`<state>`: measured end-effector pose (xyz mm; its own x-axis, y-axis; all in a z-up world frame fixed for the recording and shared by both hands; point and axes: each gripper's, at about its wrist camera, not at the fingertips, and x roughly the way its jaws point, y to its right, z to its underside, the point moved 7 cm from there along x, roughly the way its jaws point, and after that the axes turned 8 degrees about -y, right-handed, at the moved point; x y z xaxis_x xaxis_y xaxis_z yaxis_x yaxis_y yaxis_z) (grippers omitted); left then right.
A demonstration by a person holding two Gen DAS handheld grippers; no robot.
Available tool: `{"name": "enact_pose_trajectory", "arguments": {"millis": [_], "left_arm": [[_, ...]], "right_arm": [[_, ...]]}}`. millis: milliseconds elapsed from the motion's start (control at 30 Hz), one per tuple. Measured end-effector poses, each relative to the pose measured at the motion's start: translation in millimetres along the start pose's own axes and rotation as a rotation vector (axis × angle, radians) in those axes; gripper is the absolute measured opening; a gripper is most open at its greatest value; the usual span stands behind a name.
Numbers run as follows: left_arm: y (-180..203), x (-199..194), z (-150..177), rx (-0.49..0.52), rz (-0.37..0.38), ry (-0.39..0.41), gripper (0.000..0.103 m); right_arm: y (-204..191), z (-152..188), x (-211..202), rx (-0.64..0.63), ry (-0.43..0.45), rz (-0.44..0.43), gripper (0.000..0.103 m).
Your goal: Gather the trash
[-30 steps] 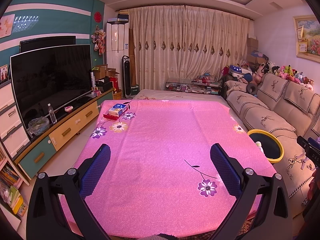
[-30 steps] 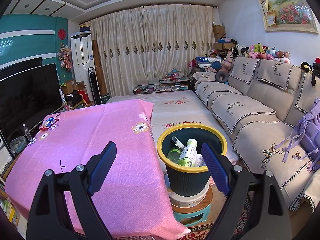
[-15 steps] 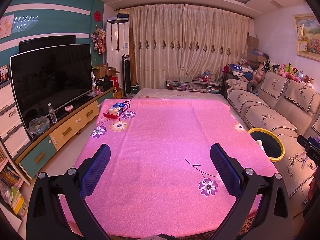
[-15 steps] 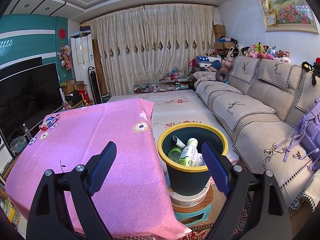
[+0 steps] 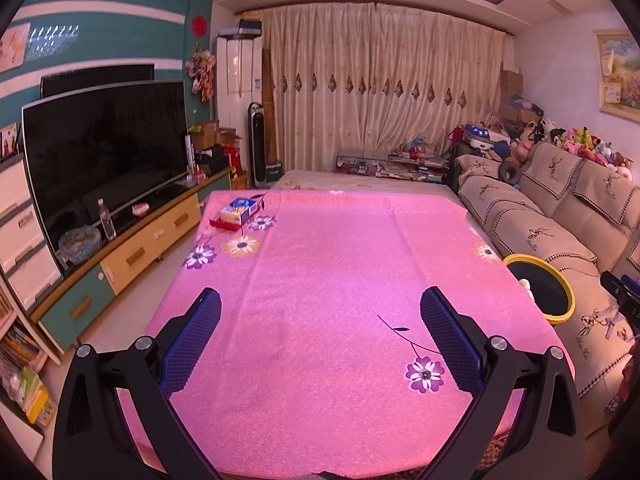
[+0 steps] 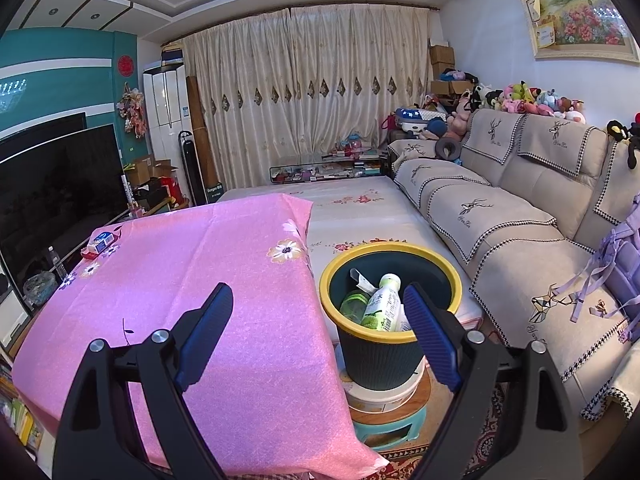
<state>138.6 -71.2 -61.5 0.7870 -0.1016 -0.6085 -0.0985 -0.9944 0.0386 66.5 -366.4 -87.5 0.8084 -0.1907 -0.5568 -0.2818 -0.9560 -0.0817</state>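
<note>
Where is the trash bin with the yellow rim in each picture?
Left wrist view: the trash bin sits at the right edge, beside the sofa, partly hidden behind the table's corner.
Right wrist view: the trash bin stands low in the middle, bottles inside.
Shared landmark: the pink tablecloth.

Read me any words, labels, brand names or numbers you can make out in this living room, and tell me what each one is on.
Nothing reads clearly.
White and green plastic bottle in the yellow-rimmed dark bin: label print, too blurred.
Blue and white carton on the pink floral tablecloth: print, too small.
Black tower fan: pale lettering at its base, unreadable.
Beige sofa covers: script under the deer, too small.
</note>
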Motion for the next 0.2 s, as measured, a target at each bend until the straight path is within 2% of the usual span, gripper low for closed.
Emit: {"name": "enact_pose_trajectory", "arguments": {"millis": [100,200], "left_arm": [[-14.6,28.6,-7.6,-0.038,0.015,-0.039,0.098],[-30.4,73.8,-21.8,-0.050,-0.014,-0.076,0.098]], "right_arm": [[-8.9,-9.6,12.9,-0.013,-0.011,-0.036,0.091],[-34.5,-25.6,46.0,-0.061,-0.063,-0.090,0.094]]}}
